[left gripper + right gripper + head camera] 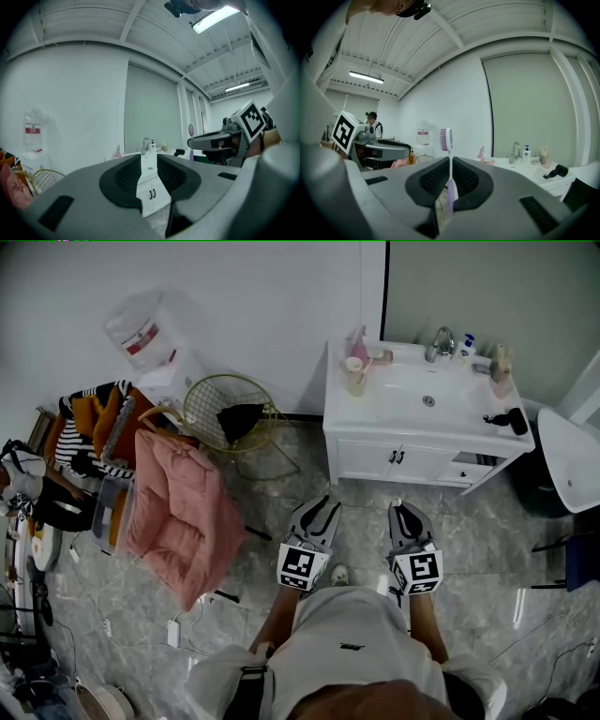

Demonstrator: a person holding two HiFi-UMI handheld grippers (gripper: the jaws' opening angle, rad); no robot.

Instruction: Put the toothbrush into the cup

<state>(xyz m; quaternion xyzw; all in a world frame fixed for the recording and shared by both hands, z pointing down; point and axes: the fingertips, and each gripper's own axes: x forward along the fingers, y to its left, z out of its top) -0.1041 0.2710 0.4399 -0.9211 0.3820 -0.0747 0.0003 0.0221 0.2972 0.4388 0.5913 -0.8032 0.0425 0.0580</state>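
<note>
toothbrush (449, 168) upright, bristles up, in right gripper (449, 186)

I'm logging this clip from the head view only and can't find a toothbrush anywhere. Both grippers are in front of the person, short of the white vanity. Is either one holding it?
Observer: Yes. The right gripper view shows the right gripper shut on a lilac toothbrush, held upright with its bristle head on top.
Operator: And the left one?
Observer: The left gripper view shows the left gripper with its jaws apart and nothing between them. Only the vanity shows through the gap.
</note>
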